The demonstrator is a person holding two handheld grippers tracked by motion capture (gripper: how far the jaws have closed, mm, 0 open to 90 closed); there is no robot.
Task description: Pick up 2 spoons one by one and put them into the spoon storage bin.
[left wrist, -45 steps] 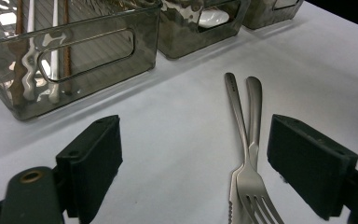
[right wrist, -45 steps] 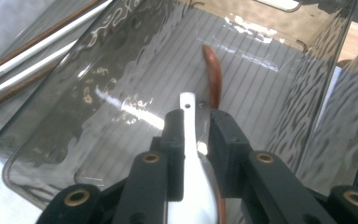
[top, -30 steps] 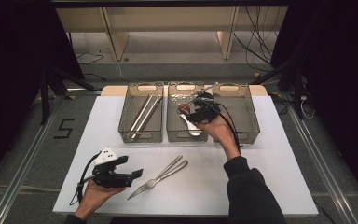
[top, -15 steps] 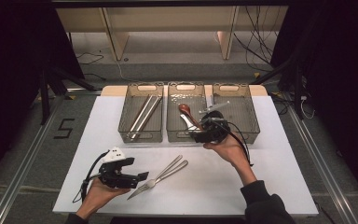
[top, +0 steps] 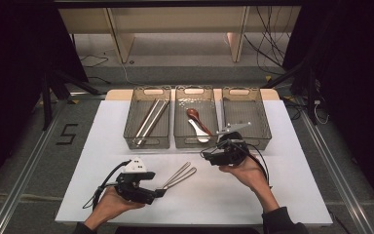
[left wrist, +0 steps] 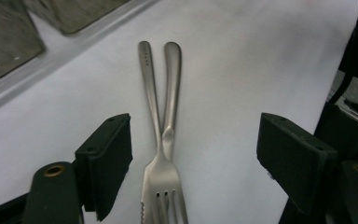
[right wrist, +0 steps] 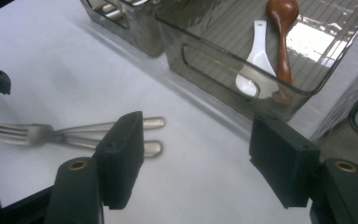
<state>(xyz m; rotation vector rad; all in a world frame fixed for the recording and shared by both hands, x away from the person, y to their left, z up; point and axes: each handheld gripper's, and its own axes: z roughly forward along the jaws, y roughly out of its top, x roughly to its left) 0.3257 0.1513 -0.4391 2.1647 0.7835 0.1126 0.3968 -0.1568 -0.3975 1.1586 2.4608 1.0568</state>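
Two metal forks (top: 179, 175) lie crossed on the white table (top: 272, 195), tines toward the near left. My left gripper (top: 158, 193) is at their tine end. In the left gripper view the forks (left wrist: 161, 135) lie between the jaws of the left gripper (left wrist: 196, 149), which have just been closing; the pads (left wrist: 107, 154) stand clear of the metal. My right gripper (top: 206, 156) hovers just in front of the middle tray (top: 195, 145), pointing left. Its jaws have just been opening, with nothing between them (right wrist: 200, 154). The fork handles (right wrist: 151, 123) lie beyond its left pad.
Three translucent grey trays stand in a row at the back. The left tray (top: 147, 144) holds long metal sticks. The middle one holds a brown spoon (top: 195, 117) and a white spoon (top: 197, 130). The right tray (top: 246, 117) has nothing inside.
The right gripper has drawn back out of the middle tray to the table in front of it, uncovering the brown spoon in the tray. The left gripper has edged right along the forks.
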